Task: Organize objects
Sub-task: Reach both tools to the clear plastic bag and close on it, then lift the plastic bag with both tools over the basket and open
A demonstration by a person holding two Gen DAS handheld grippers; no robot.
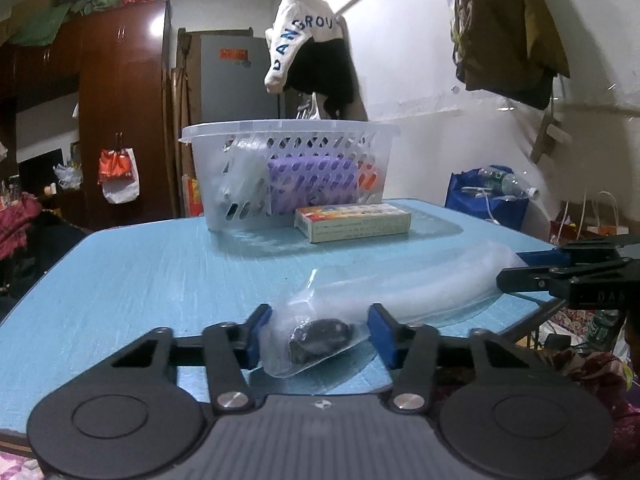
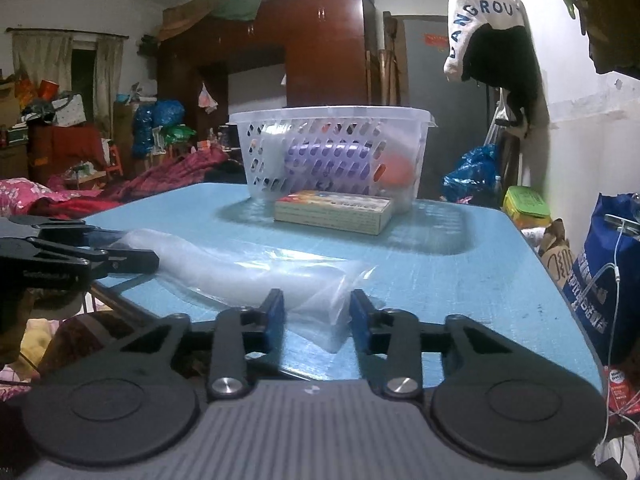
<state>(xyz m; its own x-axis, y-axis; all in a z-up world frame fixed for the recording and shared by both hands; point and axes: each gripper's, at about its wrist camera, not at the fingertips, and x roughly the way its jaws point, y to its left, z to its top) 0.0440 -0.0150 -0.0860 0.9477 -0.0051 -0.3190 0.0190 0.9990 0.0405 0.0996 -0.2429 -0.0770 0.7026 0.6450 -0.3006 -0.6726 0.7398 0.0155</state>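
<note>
My left gripper point(image 1: 316, 338) stood wide open at the near edge of the table point(image 1: 120, 272), its blue pads either side of one end of the bag point(image 1: 320, 334), the end with a small dark lump inside, and closed on nothing. My right gripper point(image 2: 316, 316) was open as well, its pads flanking the other end of the bag point(image 2: 256, 276), where the clear film lay flat and crumpled; it held nothing either, and I could not tell whether either pad touched the plastic. The bag lay lengthwise along the near edge between my two grippers, with a pale, tube-like shape showing through its middle. Past the bag, toward the middle of the table, the box point(image 1: 352, 222) lay flat, just in front of the basket point(image 1: 288, 130) and perhaps touching its wall. The basket already held a purple thing point(image 1: 312, 184), something orange and some white pieces I could not make out. The risks, as I judged them: thin slippery film could slide out of a pinch taken on plastic alone, a grip at one end could let the heavy lump swing and tip the contents out, and the bag, lying so near the edge, could be nudged off the table by a clumsy close.
</note>
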